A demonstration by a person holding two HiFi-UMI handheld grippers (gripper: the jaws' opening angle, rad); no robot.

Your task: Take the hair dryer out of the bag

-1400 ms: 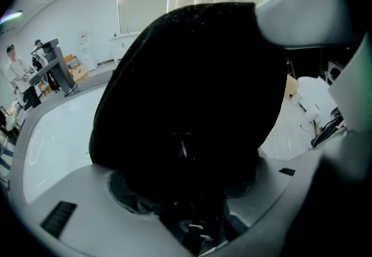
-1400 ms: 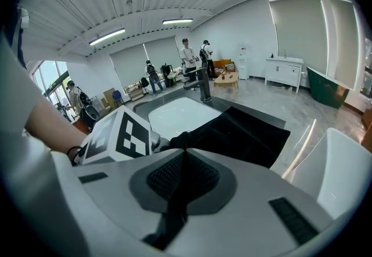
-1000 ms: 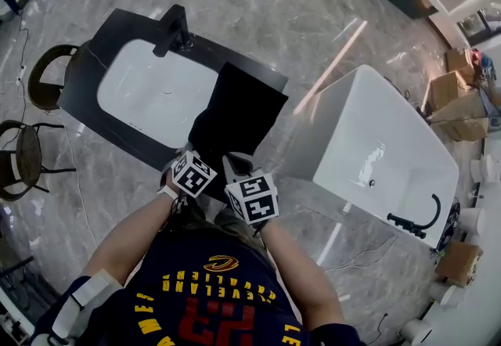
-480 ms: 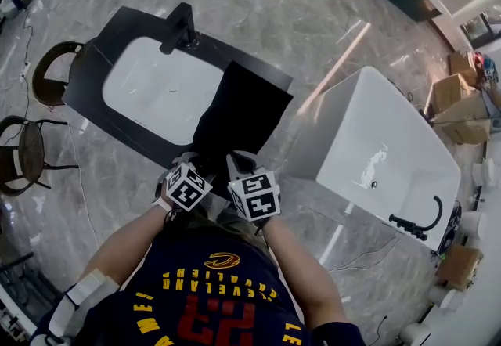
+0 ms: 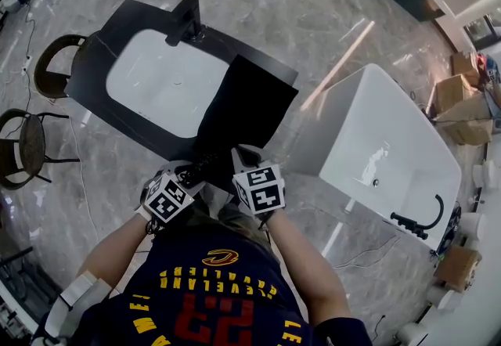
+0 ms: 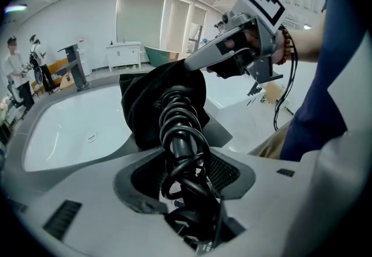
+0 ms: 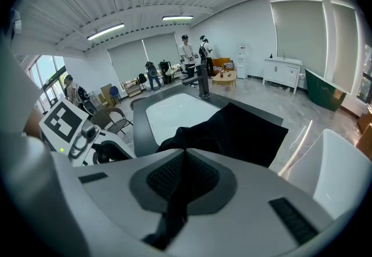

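Black bag (image 5: pixel 250 106) is being pinched by right gripper (image 7: pixel 183 160) jaws; left gripper (image 6: pixel 186 163) jaws are clamping hair dryer (image 6: pixel 177 128); wrapped cord (image 6: pixel 195 183) could snag bag mouth.

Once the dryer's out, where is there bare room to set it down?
The white basin is bare, left of the bag. The bag covers the counter's right end. The near edge is crowded: left gripper holds the hair dryer, right gripper pinches the bag.

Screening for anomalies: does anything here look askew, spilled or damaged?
Nothing spilled or damaged. The black bag lies skewed across the sink counter, pinched by the right tongs; the left tongs grip the cord-wrapped hair dryer poking out.
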